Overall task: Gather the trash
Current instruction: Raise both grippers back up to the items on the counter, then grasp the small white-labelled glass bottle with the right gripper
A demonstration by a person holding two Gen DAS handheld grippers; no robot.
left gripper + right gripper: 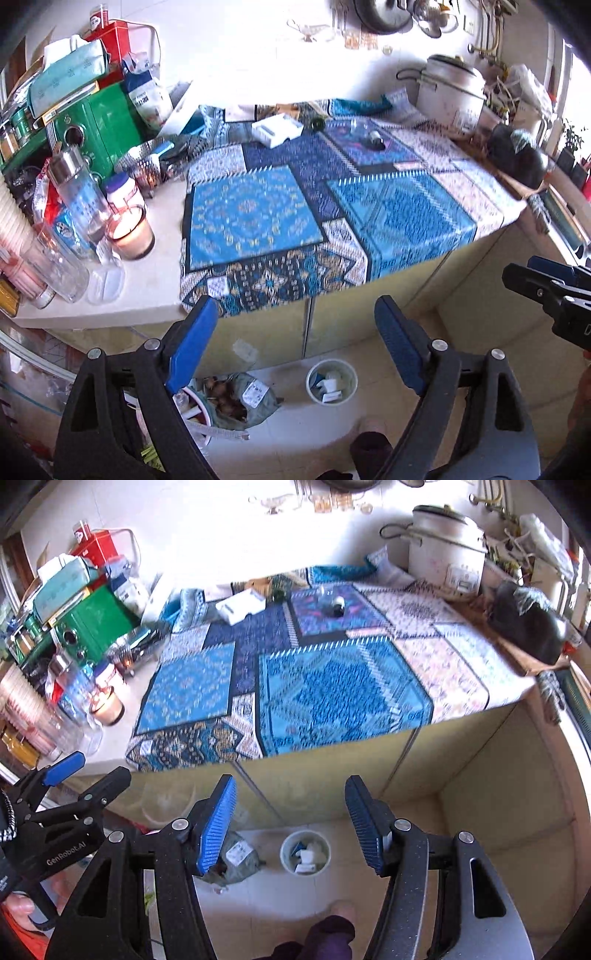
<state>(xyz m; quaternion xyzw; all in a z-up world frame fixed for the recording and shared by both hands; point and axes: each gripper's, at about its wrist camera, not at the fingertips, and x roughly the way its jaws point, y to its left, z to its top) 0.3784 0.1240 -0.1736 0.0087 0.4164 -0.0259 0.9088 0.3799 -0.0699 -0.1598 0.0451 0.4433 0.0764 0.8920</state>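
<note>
A small white trash bin (331, 381) stands on the floor below the counter, with several white and blue scraps inside; it also shows in the right wrist view (305, 852). A white carton (277, 129) and a small clear bottle with a dark cap (371, 138) lie at the far side of the blue patterned cloth (314, 206); both show in the right wrist view, carton (241, 606) and bottle (334, 603). My left gripper (295, 332) is open and empty above the floor, in front of the counter. My right gripper (290, 812) is open and empty beside it.
The counter's left end is crowded: a green box (99, 125), glass bottles (79, 184), a lit candle jar (129, 232), stacked cups. A rice cooker (452, 92) and a black bag (517, 155) stand at the back right. A mesh bag of onions (236, 400) lies on the floor.
</note>
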